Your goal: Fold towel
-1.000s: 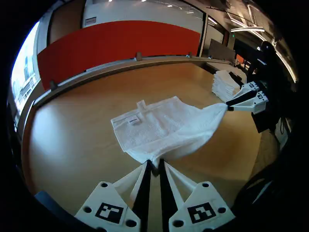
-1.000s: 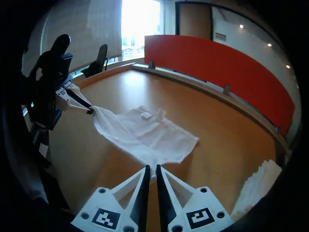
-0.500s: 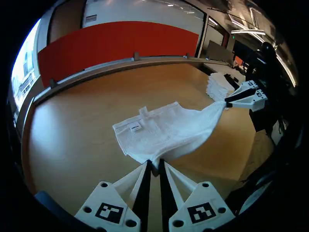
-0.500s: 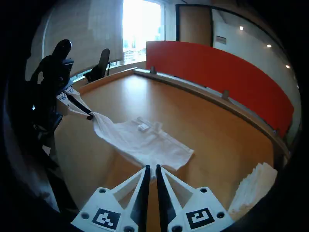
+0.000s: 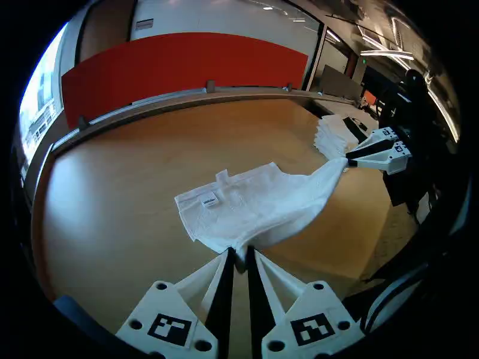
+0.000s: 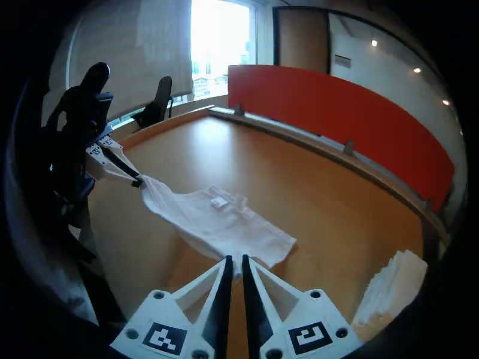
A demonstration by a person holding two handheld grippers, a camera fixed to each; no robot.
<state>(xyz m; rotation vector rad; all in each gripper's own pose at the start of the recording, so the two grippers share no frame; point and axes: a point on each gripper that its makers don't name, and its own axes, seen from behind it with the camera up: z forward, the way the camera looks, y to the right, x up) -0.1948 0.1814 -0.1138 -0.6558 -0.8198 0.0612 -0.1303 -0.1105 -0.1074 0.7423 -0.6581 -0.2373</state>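
A white towel with a small label and a loop lies partly on the wooden table, its near edge lifted. My left gripper is shut on one near corner. Farther off at the right, the right gripper is shut on the other corner, which is raised off the table. In the right gripper view the towel stretches from my right gripper up to the left gripper at the left, held by a person in dark clothing.
A stack of folded white towels sits at the table's right edge, also seen as a stack low right in the right gripper view. A red partition runs along the far edge. An office chair stands near the window.
The towel has been drawn back toward both grippers, its far part sliding nearer over the table. Both grippers stay shut on their corners.
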